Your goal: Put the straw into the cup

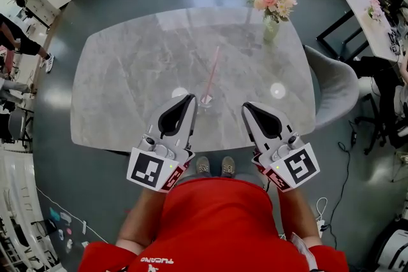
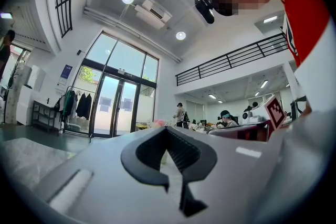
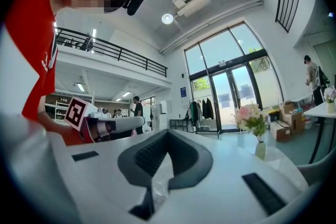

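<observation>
A clear cup stands near the front edge of the grey marble table. A pink straw stands in it and leans away from me. My left gripper is just left of the cup, shut and empty, its tip close to the cup's side. My right gripper is a little further off on the right, also shut with nothing in it. In the left gripper view the left gripper has its jaws closed on each other. The right gripper view shows the right gripper the same way.
A glass vase of pink flowers stands at the table's far right, also seen as the vase in the right gripper view. A grey chair sits past the right edge. My shoes show under the front edge.
</observation>
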The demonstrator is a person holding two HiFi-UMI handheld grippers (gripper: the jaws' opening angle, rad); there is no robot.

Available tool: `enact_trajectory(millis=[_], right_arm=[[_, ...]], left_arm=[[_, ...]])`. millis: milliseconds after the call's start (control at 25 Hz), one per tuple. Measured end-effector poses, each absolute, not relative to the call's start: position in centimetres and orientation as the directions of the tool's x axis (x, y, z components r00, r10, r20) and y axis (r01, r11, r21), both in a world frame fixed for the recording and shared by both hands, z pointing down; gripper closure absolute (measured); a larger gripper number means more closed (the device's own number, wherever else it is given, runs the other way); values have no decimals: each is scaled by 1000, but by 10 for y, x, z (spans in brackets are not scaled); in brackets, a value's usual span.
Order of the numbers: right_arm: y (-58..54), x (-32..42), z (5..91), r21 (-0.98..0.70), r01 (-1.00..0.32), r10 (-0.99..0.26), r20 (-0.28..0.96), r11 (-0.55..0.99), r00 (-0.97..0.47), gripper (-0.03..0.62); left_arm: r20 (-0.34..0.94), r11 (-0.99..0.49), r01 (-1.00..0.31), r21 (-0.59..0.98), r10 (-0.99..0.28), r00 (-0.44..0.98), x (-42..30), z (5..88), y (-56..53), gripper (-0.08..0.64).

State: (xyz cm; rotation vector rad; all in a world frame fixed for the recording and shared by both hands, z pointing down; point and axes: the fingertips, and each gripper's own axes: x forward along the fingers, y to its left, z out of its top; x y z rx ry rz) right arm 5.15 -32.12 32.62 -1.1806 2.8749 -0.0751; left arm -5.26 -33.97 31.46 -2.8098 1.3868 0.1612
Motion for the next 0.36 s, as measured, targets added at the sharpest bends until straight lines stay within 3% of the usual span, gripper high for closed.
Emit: enact_trajectory(millis=[360], right_arm=[[-320, 51, 323, -61, -698, -700, -20, 714, -714, 592]], left_arm=[[-86, -605, -795, 43, -795, 601, -52, 316, -337, 555]])
